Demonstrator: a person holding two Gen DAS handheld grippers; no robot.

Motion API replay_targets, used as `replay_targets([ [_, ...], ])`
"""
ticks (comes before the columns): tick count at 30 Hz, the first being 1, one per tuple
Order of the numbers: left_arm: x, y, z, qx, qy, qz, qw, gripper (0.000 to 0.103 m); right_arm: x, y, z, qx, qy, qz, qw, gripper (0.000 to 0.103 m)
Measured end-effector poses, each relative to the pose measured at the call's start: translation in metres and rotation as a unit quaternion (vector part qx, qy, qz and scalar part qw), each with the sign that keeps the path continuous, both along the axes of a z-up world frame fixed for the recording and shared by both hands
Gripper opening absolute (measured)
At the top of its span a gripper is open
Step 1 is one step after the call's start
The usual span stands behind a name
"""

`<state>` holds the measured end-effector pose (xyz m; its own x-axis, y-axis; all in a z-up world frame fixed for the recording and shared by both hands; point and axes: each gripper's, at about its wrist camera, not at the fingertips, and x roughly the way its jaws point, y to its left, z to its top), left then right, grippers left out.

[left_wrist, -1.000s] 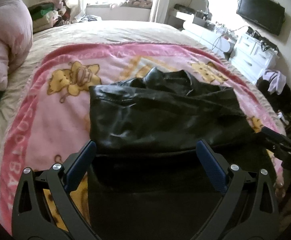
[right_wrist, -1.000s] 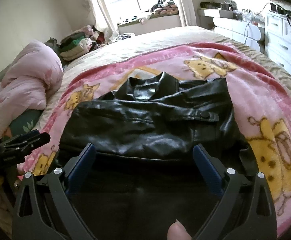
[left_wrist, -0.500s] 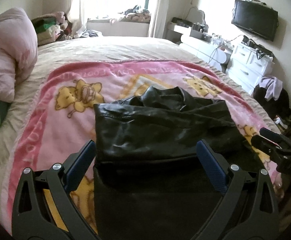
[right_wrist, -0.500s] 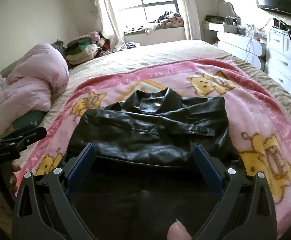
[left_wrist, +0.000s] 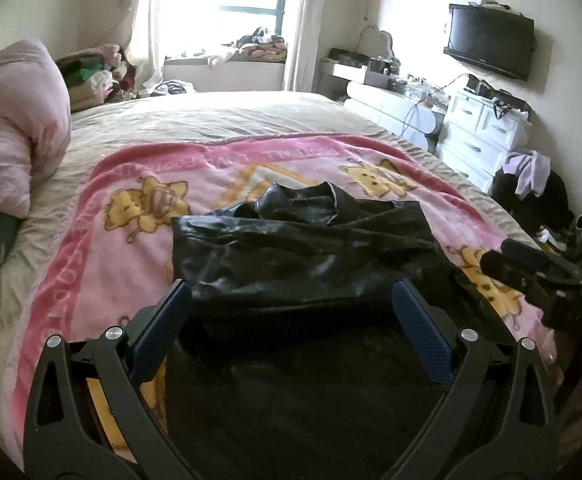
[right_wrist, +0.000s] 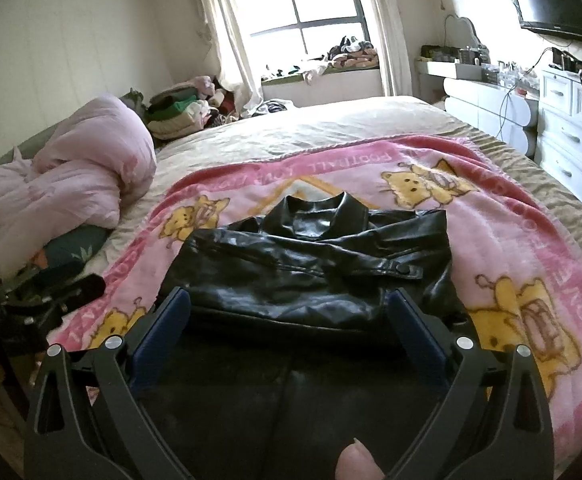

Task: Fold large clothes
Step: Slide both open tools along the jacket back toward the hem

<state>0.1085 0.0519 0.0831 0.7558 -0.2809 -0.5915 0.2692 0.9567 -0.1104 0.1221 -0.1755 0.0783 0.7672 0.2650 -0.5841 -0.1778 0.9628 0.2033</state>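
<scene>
Both cameras sit low at the near edge of the bed (left_wrist: pixel 219 116), each looking forward between its own spread fingers toward the far window (right_wrist: pixel 311 4). The left view stands nearer the left side and catches the right gripper (left_wrist: pixel 531 276) at its right rim; the right view mirrors this — the left gripper (right_wrist: pixel 51 292) shows at its left. Both share the black jacket (left_wrist: pixel 303 256) (close, central) and the pink blanket (right_wrist: pixel 491 208).
</scene>
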Motion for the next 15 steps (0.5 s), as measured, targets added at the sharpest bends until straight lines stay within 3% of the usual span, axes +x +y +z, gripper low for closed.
replay_targets([
  [15, -0.035, -0.015, -0.019, 0.025, 0.020, 0.002, 0.9995, 0.094, -0.031, -0.017, -0.005, 0.025, 0.014, 0.017, 0.999, 0.099],
])
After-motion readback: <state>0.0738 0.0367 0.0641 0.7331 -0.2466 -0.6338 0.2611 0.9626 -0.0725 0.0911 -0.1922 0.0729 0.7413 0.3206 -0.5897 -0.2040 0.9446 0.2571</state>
